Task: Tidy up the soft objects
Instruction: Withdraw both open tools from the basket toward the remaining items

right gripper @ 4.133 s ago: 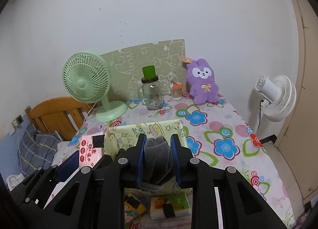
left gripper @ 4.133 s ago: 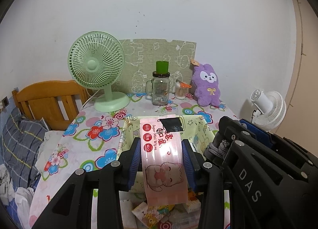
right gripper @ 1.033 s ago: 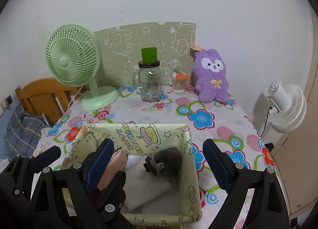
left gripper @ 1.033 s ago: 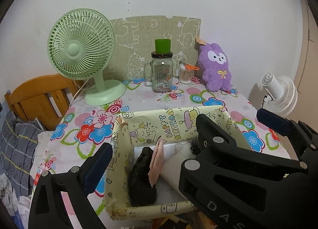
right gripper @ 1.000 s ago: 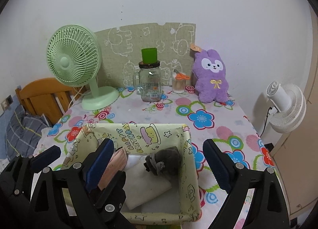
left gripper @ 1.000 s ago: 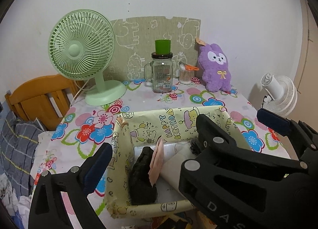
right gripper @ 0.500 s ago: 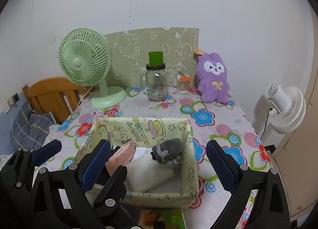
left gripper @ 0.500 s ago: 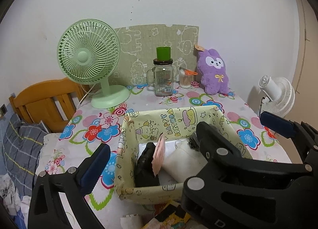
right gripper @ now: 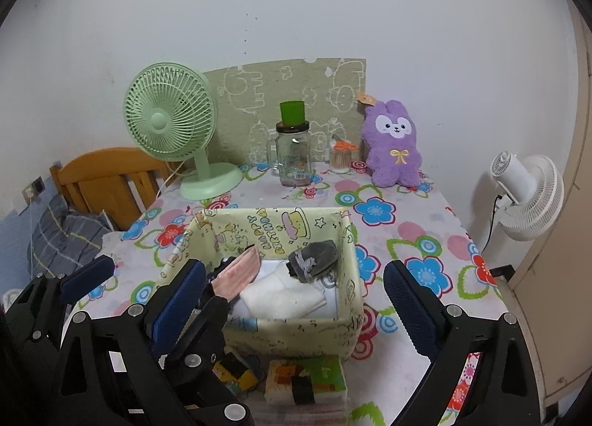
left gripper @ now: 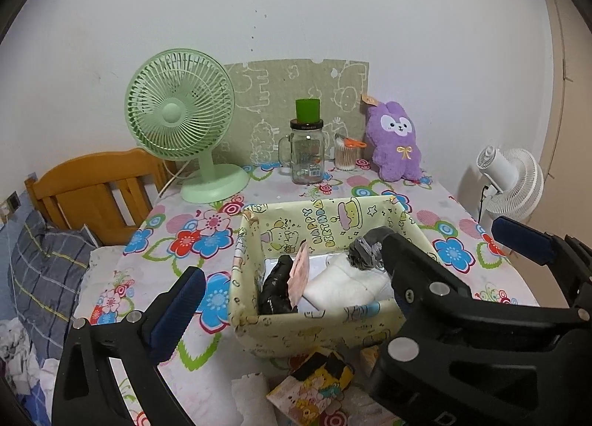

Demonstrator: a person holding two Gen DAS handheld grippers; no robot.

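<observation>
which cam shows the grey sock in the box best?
Right wrist: the grey sock lies unobstructed in the box, against its right wall. In the left wrist view the right gripper's finger covers part of the sock.

Pale yellow cartoon print with "HAPPY BIRTHDAY" lettering is being shown on the box [right gripper: 344,237]. Inside it, a grey sock [right gripper: 314,259], a white folded cloth [right gripper: 285,296], a pink packet [right gripper: 240,272] and a black item [left gripper: 275,289] are being seen. The tablecloth [right gripper: 399,211] is being covered in red, blue and pink flowers with green loops on white.
</observation>
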